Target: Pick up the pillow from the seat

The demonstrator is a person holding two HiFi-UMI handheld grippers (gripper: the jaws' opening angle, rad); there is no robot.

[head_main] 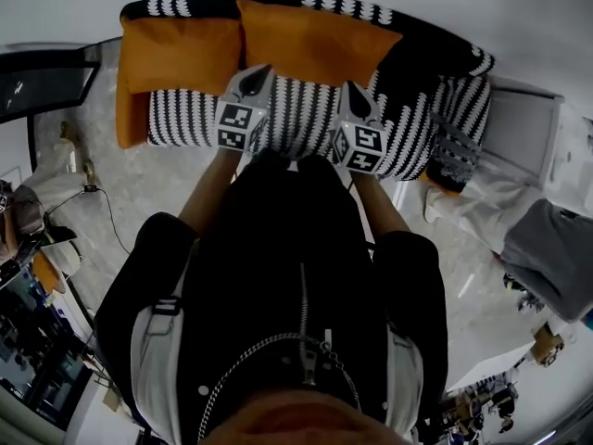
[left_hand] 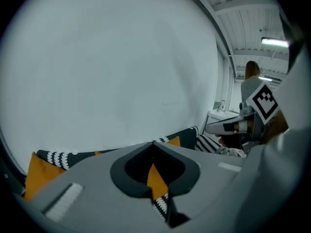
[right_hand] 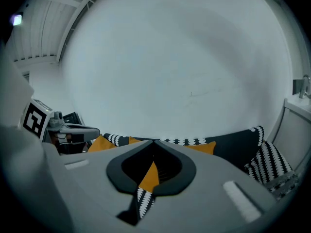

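Two orange pillows lean on the back of a black-and-white patterned sofa: one at the left [head_main: 181, 54], one at the middle [head_main: 315, 40]. The striped seat [head_main: 301, 128] lies below them. My left gripper [head_main: 258, 72] is shut and empty, with its tip over the seat just under the gap between the pillows. My right gripper [head_main: 355, 93] is also shut and empty, beside it, just below the middle pillow. From the left gripper view, its shut tips [left_hand: 153, 143] point at the sofa back, with a pillow [left_hand: 38, 173] at the left. The right gripper [right_hand: 154, 142] faces a pillow [right_hand: 203, 148].
A white cabinet [head_main: 523, 123] stands right of the sofa, with a patterned cushion [head_main: 454, 160] against the sofa's right arm and grey cloth [head_main: 556, 248] on the floor. A dark desk [head_main: 46, 77] and a cable [head_main: 104, 207] are at the left. Another person [left_hand: 250, 81] stands far right.
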